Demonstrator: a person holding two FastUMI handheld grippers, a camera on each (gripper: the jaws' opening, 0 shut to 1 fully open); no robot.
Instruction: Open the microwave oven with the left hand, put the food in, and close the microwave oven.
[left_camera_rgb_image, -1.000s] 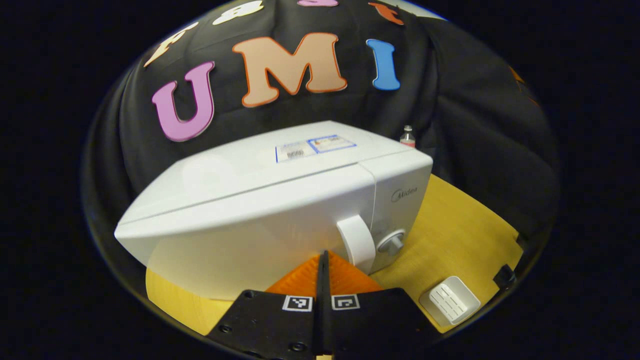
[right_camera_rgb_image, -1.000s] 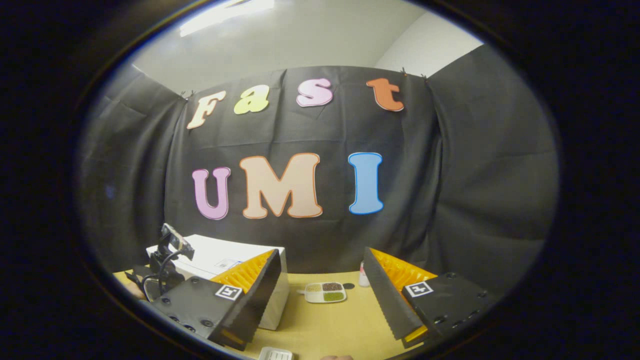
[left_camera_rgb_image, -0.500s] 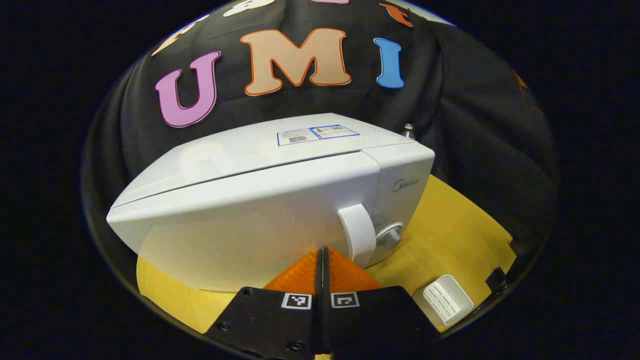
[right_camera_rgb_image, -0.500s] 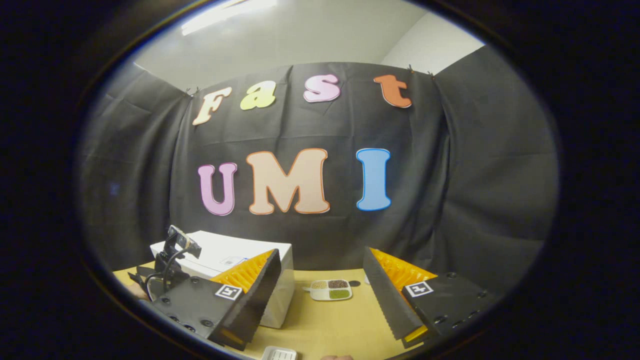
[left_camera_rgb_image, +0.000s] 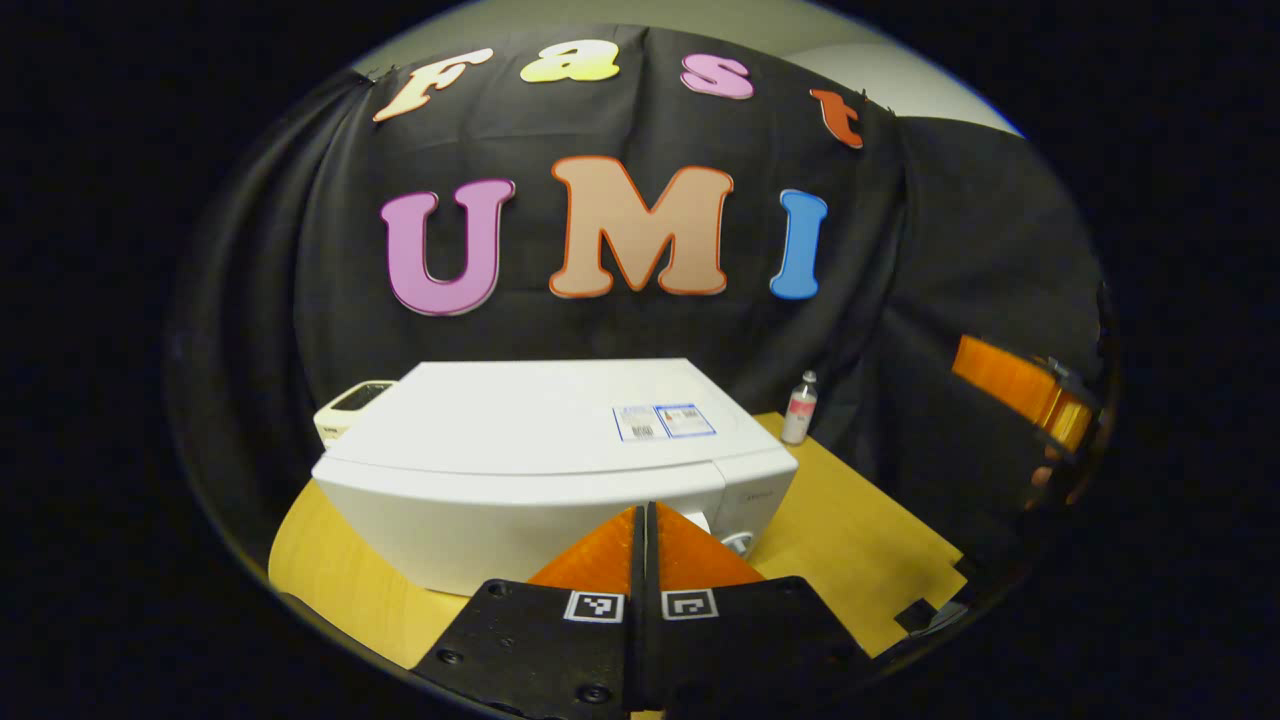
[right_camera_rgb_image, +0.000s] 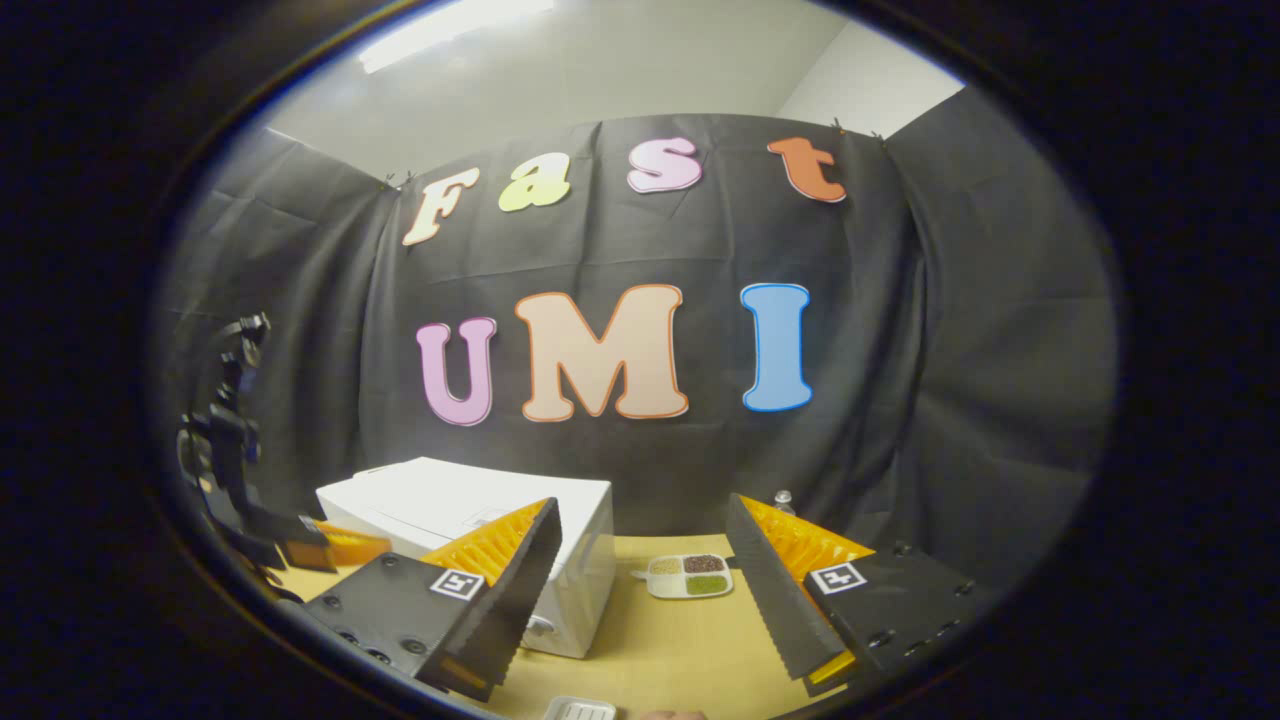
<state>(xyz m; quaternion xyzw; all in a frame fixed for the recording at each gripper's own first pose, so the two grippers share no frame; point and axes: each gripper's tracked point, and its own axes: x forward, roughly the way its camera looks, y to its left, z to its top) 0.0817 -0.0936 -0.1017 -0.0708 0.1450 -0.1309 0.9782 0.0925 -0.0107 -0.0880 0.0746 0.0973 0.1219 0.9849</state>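
The white microwave (left_camera_rgb_image: 540, 460) stands on the yellow table (left_camera_rgb_image: 860, 560) with its door closed. My left gripper (left_camera_rgb_image: 645, 520) is shut with nothing in it, held back from the door front; its fingers cover the handle, and a knob (left_camera_rgb_image: 738, 542) peeks out beside them. The right gripper (left_camera_rgb_image: 1015, 385) shows at the far right edge. In the right gripper view the microwave (right_camera_rgb_image: 470, 500) sits left, and a divided food tray (right_camera_rgb_image: 690, 577) lies on the table beyond my open right gripper (right_camera_rgb_image: 642, 505). The left gripper (right_camera_rgb_image: 340, 548) hovers left of the microwave.
A small bottle (left_camera_rgb_image: 798, 408) stands by the cloth wall to the right of the microwave. Another white appliance (left_camera_rgb_image: 350, 398) sits behind the microwave's left corner. A white ribbed box (right_camera_rgb_image: 580, 710) lies at the table's near edge.
My left gripper, still shut, has pulled back and up from the microwave door, so the oven looks smaller and lower. The right gripper view has shifted a little; its fingers stay open.
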